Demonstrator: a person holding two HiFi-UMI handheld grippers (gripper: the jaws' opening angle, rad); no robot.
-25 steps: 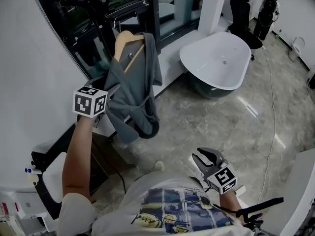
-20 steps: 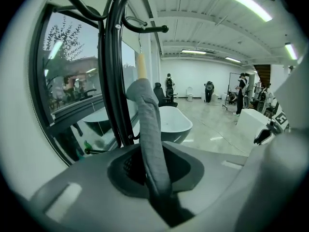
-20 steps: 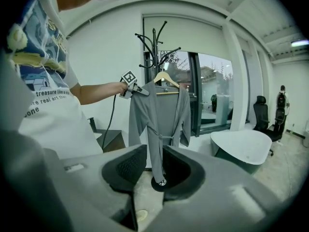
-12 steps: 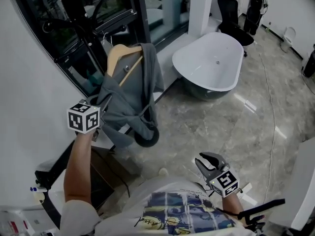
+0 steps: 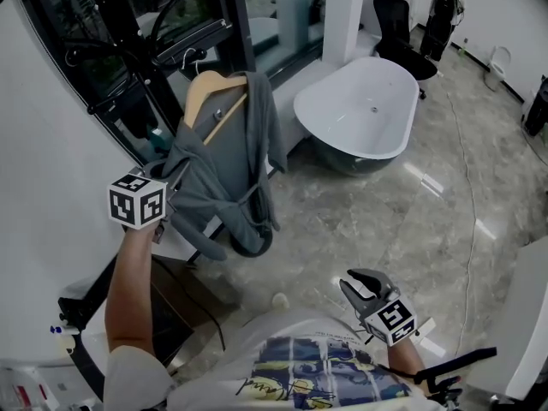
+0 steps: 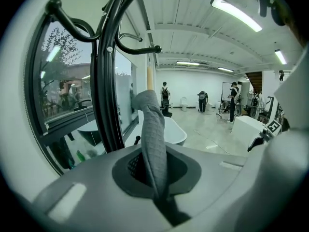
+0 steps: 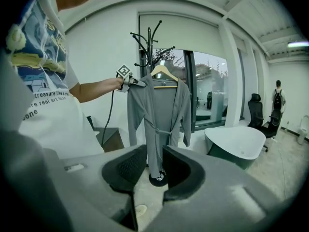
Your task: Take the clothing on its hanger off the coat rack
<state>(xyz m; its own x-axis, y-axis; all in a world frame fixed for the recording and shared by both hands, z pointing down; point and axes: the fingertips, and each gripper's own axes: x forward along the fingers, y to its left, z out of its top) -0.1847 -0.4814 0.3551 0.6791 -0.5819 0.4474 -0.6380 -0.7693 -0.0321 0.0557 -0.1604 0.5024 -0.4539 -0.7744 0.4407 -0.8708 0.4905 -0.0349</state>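
Note:
A grey robe (image 5: 227,165) hangs on a wooden hanger (image 5: 204,88) from the black coat rack (image 5: 184,32). My left gripper (image 5: 169,188) is at the robe's left shoulder. Its jaws have just been closing and are now shut on a fold of the robe's fabric (image 6: 153,139), which runs up between them in the left gripper view, beside the rack's pole (image 6: 104,81). My right gripper (image 5: 360,282) hangs low by my waist, open and empty. In the right gripper view the robe (image 7: 159,115), the hanger (image 7: 164,72) and the left gripper (image 7: 133,81) stand far ahead.
A white bathtub (image 5: 360,101) stands right of the rack by a dark-framed window (image 5: 257,24). The rack's round base (image 7: 158,179) rests on the marble floor. A dark cabinet (image 5: 184,289) sits below my left arm. Black chairs (image 5: 398,15) stand further back.
The left gripper has closed on the robe's shoulder fabric and drawn slightly back toward me, pulling the cloth with it. The right gripper has stayed put.

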